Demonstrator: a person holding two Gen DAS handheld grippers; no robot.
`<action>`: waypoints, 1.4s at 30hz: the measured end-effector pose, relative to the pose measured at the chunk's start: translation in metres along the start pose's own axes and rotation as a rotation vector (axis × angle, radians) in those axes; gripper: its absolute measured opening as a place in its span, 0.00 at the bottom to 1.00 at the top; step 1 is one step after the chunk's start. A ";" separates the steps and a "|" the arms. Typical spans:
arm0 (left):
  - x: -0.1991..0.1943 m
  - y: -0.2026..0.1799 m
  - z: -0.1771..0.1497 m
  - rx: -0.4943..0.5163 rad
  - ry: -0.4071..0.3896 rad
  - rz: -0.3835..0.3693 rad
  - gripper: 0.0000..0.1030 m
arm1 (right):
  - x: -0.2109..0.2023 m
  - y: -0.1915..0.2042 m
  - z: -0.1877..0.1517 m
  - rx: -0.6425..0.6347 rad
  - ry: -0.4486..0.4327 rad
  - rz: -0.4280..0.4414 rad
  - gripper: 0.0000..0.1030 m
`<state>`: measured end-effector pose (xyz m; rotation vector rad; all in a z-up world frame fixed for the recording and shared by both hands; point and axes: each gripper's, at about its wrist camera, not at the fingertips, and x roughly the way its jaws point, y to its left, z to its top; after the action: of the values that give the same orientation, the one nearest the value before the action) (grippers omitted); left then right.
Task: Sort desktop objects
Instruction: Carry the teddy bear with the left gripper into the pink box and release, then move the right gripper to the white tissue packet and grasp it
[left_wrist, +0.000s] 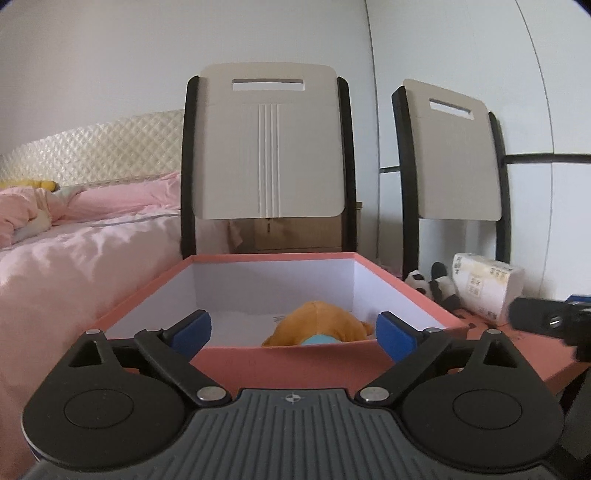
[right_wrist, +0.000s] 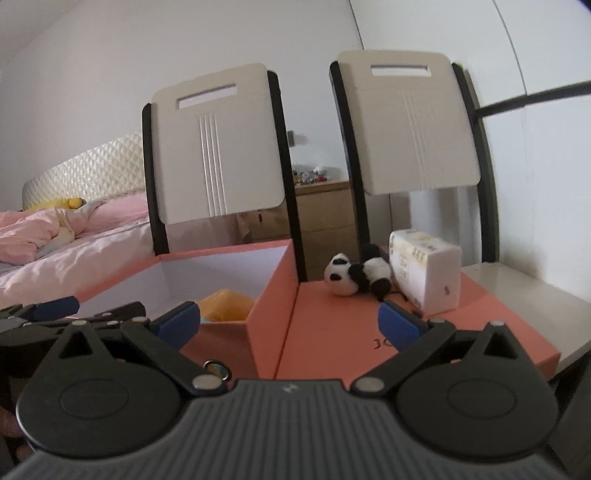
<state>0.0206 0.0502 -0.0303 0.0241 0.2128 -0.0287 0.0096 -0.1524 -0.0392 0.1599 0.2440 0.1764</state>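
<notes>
Blue-padded fingers of the left gripper (left_wrist: 293, 332) stand wide apart with nothing between them, level and pointing straight over the near wall of the box (left_wrist: 288, 360). Inside that box, against the near wall, lies an orange plush (left_wrist: 317, 321) with a pale blue patch at its front; its long axis runs roughly left to right, though the wall hides its lower part. A white slip with small print lies on the box floor beside it, too small to read.

From the right wrist view, the right gripper (right_wrist: 288, 323) is also spread wide and holds nothing, tilted slightly and aimed at the gap where the box (right_wrist: 273, 295) meets the lid (right_wrist: 461, 332), which lies flat just right of it. Letters "JO" show on the lid's near part; the rest is covered by a finger. A panda (right_wrist: 354, 277) lies on its side on the lid, head toward the box, long axis left to right. Its rear touches the tissue pack (right_wrist: 424, 269), which stands behind it with printing too blurred to read. The left gripper (right_wrist: 55, 314) shows at the left edge.

Two chairs (right_wrist: 218, 155) stand behind, with a bed (right_wrist: 74, 236) at left and a dresser (right_wrist: 321, 218) beyond.
</notes>
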 end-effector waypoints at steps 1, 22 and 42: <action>0.001 0.001 -0.001 -0.003 0.000 0.001 0.97 | 0.003 0.001 0.000 0.006 0.002 0.002 1.00; 0.002 0.002 -0.005 -0.012 0.005 0.035 1.00 | 0.011 0.003 0.000 0.018 0.003 0.017 1.00; 0.000 0.002 -0.002 -0.021 0.000 0.039 1.00 | 0.006 0.000 0.006 -0.037 -0.033 0.086 1.00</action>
<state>0.0199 0.0524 -0.0327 0.0075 0.2129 0.0128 0.0171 -0.1523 -0.0344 0.1365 0.2007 0.2630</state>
